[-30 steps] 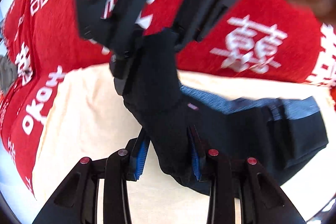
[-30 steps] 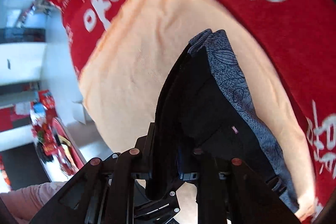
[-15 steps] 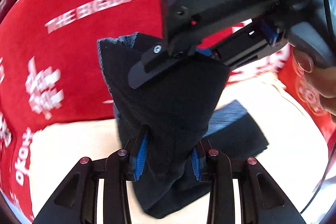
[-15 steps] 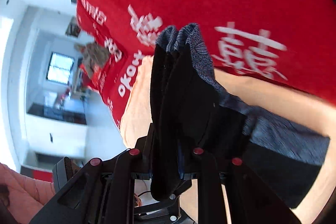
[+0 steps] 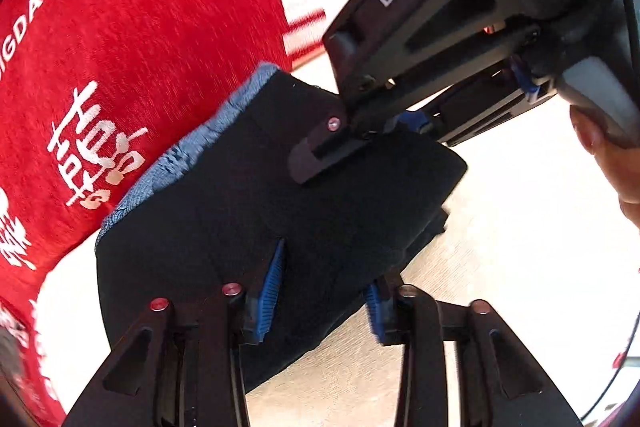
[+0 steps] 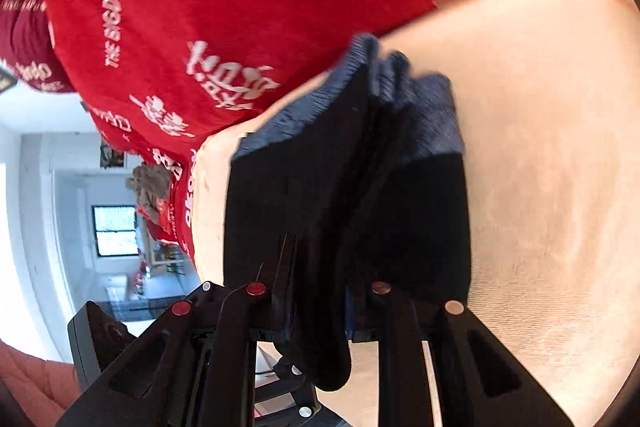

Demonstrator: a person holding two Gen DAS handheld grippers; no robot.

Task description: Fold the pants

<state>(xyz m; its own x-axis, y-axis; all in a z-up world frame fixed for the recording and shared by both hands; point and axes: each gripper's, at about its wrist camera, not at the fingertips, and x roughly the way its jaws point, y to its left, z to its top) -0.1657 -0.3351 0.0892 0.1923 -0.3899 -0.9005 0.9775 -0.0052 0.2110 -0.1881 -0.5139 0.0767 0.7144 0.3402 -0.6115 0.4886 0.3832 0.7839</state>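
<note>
Folded black fabric pants (image 5: 248, 211) on a cream cloth (image 5: 520, 227) beside a red printed blanket (image 5: 140, 47): right hand-held gripper (image 6: 320, 311) clamped on them, left hand-held gripper (image 5: 320, 299) just opening, pants between its jaws.

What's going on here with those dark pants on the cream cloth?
A person is folding dark pants with a pair of tongs in each hand. The right tongs are clamped on a bunched edge of the fabric. The left tongs have just been opening; the pants lie between their blue pads, which no longer press on them. The folded bundle sits over a cream cloth beside a red blanket.
</note>
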